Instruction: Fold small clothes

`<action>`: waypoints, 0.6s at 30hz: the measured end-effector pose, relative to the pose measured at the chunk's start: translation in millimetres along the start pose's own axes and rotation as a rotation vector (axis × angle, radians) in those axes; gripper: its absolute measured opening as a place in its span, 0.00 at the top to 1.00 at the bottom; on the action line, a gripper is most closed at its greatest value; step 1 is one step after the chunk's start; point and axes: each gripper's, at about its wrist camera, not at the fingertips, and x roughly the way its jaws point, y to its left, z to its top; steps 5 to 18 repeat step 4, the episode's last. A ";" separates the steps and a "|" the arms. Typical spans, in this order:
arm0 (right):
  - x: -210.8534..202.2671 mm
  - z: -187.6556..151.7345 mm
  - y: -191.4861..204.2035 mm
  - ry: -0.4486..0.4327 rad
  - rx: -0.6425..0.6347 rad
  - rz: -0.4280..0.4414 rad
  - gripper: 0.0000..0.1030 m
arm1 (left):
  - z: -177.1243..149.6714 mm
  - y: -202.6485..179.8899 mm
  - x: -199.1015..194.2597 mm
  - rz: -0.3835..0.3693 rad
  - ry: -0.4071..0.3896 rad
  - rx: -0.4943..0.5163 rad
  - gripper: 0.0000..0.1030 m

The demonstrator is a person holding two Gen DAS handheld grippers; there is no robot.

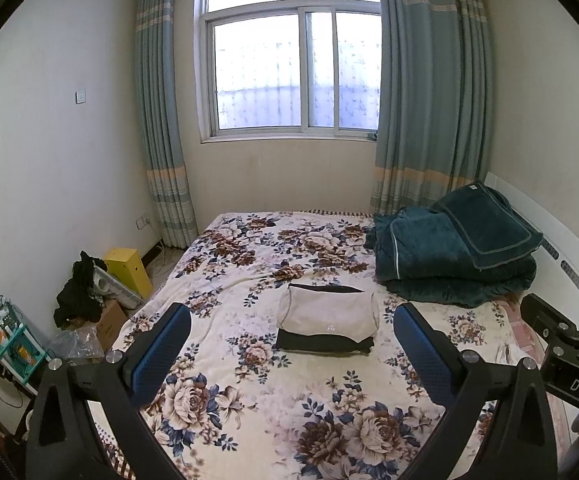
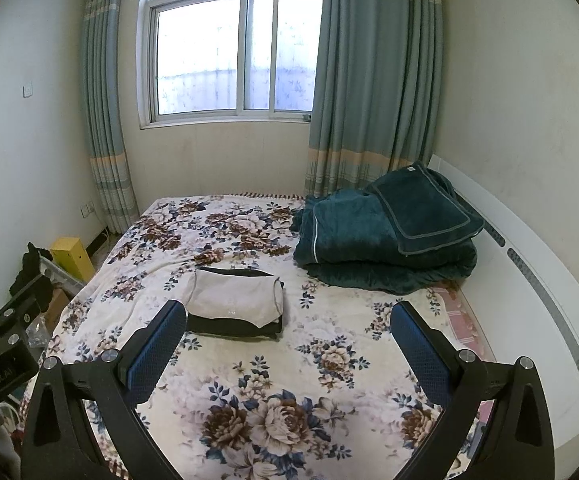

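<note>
A folded beige garment (image 1: pixel 327 314) (image 2: pixel 235 300) lies on top of a folded black one (image 1: pixel 323 343) (image 2: pixel 229 327), a neat stack in the middle of the floral bedspread (image 1: pixel 273 396) (image 2: pixel 289 364). My left gripper (image 1: pixel 291 320) is open and held above the near part of the bed, short of the stack, with nothing between its blue pads. My right gripper (image 2: pixel 287 318) is open too, with the stack just past its left fingertip (image 2: pixel 175 314). Each gripper's body shows at the edge of the other's view.
A folded dark green quilt (image 1: pixel 455 256) (image 2: pixel 385 236) sits at the far right of the bed against a white headboard (image 2: pixel 537 280). Left of the bed on the floor are a yellow box (image 1: pixel 129 270), dark clothes (image 1: pixel 79 292) and cardboard boxes. A curtained window lies beyond.
</note>
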 end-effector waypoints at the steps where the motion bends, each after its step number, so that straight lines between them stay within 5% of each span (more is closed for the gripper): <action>1: -0.3 -0.2 0.1 0.001 0.000 -0.001 0.00 | -1.0 0.4 -0.1 0.003 0.000 -0.001 0.00; 18: -0.6 -1.1 0.2 -0.001 0.001 -0.002 0.00 | 4.5 -1.6 -1.1 -0.001 -0.006 0.007 0.00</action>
